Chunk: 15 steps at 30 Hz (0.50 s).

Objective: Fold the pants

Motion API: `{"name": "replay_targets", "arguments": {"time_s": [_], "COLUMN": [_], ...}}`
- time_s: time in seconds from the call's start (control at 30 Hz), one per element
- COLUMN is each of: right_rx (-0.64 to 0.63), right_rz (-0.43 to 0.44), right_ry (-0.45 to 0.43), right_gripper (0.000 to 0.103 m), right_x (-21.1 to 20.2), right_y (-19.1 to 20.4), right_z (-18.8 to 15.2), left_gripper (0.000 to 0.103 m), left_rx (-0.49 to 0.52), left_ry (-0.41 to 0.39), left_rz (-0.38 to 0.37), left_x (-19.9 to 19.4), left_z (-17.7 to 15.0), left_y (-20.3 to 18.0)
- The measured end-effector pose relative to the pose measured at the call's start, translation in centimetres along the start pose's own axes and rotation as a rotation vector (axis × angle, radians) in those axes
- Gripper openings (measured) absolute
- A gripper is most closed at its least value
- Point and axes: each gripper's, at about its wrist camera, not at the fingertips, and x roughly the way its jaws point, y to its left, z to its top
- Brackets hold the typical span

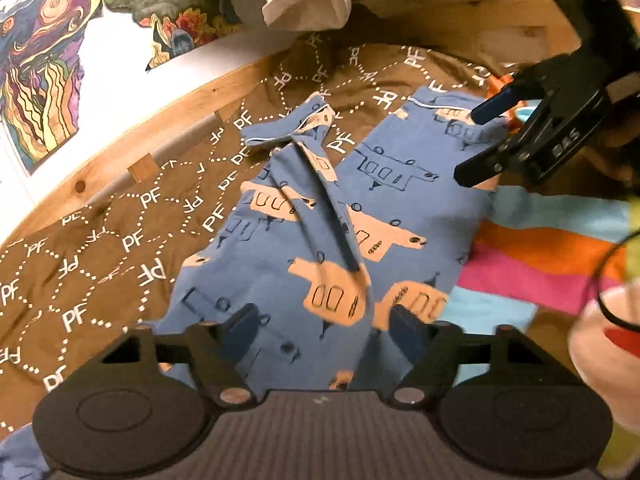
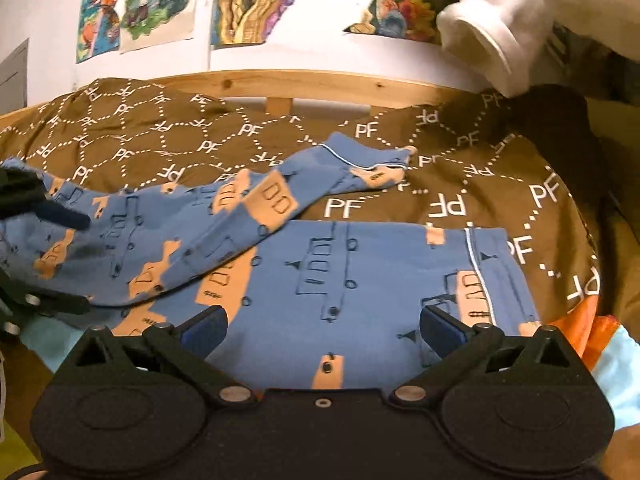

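Left wrist view shows the left claw [image 1: 322, 322] open, with its two dark blue fingers [image 1: 244, 326] spread apart over the pants [image 1: 320, 216]. Nothing is pinched between them. The pants are blue with orange patches and little dark drawings. They lie spread on a brown blanket [image 1: 120, 216] with white "PF" letters on a bed. One leg lies flat. The other leg is bunched into a long ridge that crosses over the middle and ends in a twisted cuff [image 1: 288, 130] with a thin white line.

Farther up on the right side of this view, the right claw [image 1: 478, 146] hangs over the far end of the flat leg. It is open too, and it holds nothing. A striped cloth [image 1: 532, 256] in pink, orange and light blue lies under the pants on the right. A wooden bed frame [image 1: 132, 148] runs behind the blanket, and colourful drawings [image 1: 44, 60] hang on the white wall.

Right wrist view shows the right claw [image 2: 322, 330] with its fingers wide apart above the flat leg of the pants [image 2: 360, 280]. The bunched leg lies across behind it. The left claw [image 2: 60, 256] peeks in at the left edge. Something white and soft [image 2: 504, 32] sits at the top right.
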Motion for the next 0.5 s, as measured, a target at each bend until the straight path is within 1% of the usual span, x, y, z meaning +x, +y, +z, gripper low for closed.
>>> {"name": "replay_targets", "arguments": {"time_s": [0.03,0.1,0.2,0.3,0.4,0.5], "right_rx": [0.008,0.013,0.013,0.013,0.004,-0.031], "right_rz": [0.007,0.019,0.053,0.103,0.149,0.148], "right_ry": [0.010,0.019,0.041,0.064,0.095,0.131], "right_gripper": [0.102,0.102,0.096,0.087,0.082,0.079], "right_x": [0.2,0.7,2.1,4.3,7.0,9.8], "right_y": [-0.3,-0.9,-1.7,-2.3,-2.1,-1.0], "right_z": [0.3,1.4,4.1,8.5,13.1,16.7], "left_gripper": [0.058,0.052,0.040,0.038,0.038,0.038], "left_rx": [-0.017,-0.053,-0.073,-0.048,-0.049,-0.052], "left_ry": [0.003,0.014,0.022,0.022,0.024,0.025], "left_rz": [-0.005,-0.016,-0.064,-0.097,-0.121,-0.125], "left_x": [0.6,1.8,2.9,3.1,3.3,3.5], "left_z": [0.2,0.5,0.7,0.6,0.6,0.7], "left_y": [0.0,0.2,0.2,-0.1,-0.2,-0.1]}}
